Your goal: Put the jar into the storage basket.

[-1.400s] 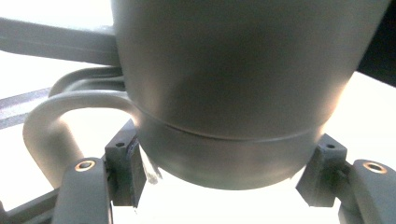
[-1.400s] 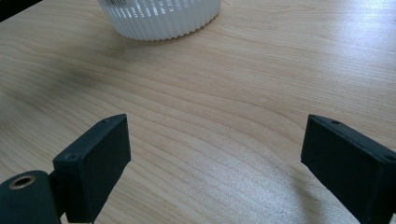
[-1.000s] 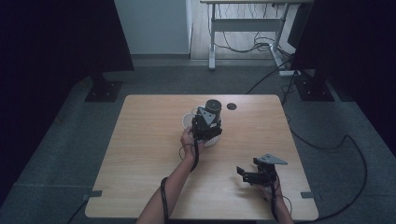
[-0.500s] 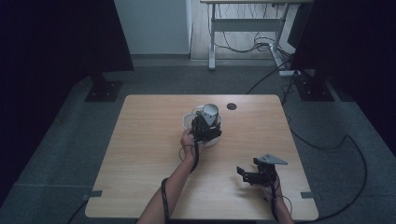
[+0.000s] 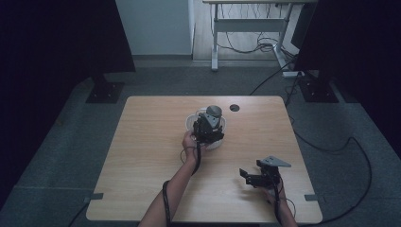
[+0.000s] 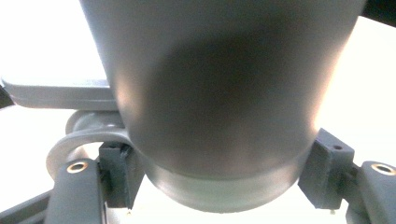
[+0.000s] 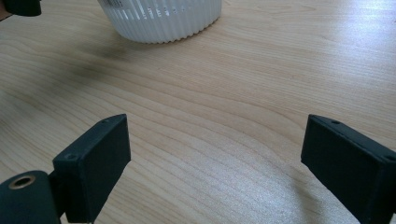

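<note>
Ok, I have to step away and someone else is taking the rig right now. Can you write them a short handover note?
Left gripper: shut on the grey cup, one jaw on each side near one end. It holds the cup over the white ribbed bowl at mid-table.
Right gripper: open, empty, near the table's front right, its jaws pointing toward the bowl.
Done: cup grasped and brought to the bowl.
Left: probably to tip or set the cup there, then let go. I cannot tell whether the cup holds anything or touches the bowl.
</note>
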Tool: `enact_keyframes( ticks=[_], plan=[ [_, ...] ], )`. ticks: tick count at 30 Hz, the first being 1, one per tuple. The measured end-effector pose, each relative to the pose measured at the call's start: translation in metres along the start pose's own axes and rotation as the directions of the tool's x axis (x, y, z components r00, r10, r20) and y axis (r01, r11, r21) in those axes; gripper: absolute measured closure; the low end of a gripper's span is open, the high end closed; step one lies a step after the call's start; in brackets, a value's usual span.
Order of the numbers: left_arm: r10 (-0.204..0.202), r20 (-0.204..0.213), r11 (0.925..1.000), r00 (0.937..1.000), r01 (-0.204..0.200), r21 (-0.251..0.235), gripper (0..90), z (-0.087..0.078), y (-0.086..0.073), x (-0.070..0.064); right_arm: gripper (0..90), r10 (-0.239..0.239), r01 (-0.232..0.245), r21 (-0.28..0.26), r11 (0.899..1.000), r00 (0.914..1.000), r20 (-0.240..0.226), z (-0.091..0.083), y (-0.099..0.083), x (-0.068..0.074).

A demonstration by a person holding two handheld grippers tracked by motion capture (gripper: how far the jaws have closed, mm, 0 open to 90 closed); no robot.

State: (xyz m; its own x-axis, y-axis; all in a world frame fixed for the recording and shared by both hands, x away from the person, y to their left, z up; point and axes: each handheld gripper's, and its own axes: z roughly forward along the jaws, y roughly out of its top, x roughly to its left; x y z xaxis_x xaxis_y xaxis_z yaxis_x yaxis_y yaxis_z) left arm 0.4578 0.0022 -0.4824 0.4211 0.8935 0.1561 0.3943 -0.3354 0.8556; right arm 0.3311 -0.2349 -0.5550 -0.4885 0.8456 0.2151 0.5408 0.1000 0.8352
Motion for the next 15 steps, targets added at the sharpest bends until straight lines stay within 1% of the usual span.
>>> enact_keyframes(
  ticks=[2,3,4,5,7,8,9,10,12,15],
  plan=[
    [0.0,0.005,1.0,1.0,0.0,0.005,25.3,-0.0009,0.0006,0.0014,8.3,-0.001,0.001,0.0,1.0,1.0,0.001,0.0001,0.0,0.0001],
    [-0.004,0.021,1.0,0.9998,0.003,0.009,24.5,-0.001,0.0011,0.0024,8.2,-0.001,0.001,0.0,1.0,1.0,0.001,0.0001,0.0,0.0001],
    [-0.004,0.021,1.0,0.9998,0.003,0.009,22.9,-0.001,0.0011,0.0024,8.2,-0.001,0.001,0.0,1.0,1.0,0.001,0.0001,0.0,0.0001],
    [0.007,0.02,0.9999,0.9998,-0.007,0.014,22.6,-0.0017,0.0013,0.0034,8.3,-0.001,0.001,0.0,1.0,1.0,0.002,0.0002,0.0,0.0001],
    [0.006,0.021,0.9998,0.9998,-0.006,0.016,21.3,-0.0024,0.0013,0.0043,8.3,-0.001,0.001,0.001,1.0,1.0,0.002,0.0003,0.0001,0.0002],
    [-0.003,0.023,0.9999,0.9997,0.003,0.012,21.3,-0.0029,0.0012,0.005,8.3,-0.001,0.001,0.001,1.0,1.0,0.002,0.0003,0.0001,0.0002],
    [-0.005,0.023,0.9998,0.9997,0.004,0.021,20.4,-0.0035,0.001,0.0065,8.3,-0.001,0.001,0.001,1.0,1.0,0.002,0.0003,0.0001,0.0003],
    [-0.006,0.031,0.9998,0.9995,0.005,0.021,19.7,-0.0037,0.0005,0.0075,8.2,-0.001,0.001,0.002,1.0,1.0,0.002,0.0004,0.0001,0.0003],
    [0.004,0.031,0.9997,0.9995,-0.005,0.025,18.8,-0.0049,-0.0003,0.0086,8.3,-0.001,0.001,0.003,1.0,1.0,0.003,0.0004,0.0001,0.0004],
    [0.001,0.035,0.9998,0.9994,-0.001,0.022,18.4,-0.0065,-0.0008,0.0094,8.2,-0.001,0.001,0.003,1.0,1.0,0.004,0.0005,0.0001,0.0004]
  ],
)
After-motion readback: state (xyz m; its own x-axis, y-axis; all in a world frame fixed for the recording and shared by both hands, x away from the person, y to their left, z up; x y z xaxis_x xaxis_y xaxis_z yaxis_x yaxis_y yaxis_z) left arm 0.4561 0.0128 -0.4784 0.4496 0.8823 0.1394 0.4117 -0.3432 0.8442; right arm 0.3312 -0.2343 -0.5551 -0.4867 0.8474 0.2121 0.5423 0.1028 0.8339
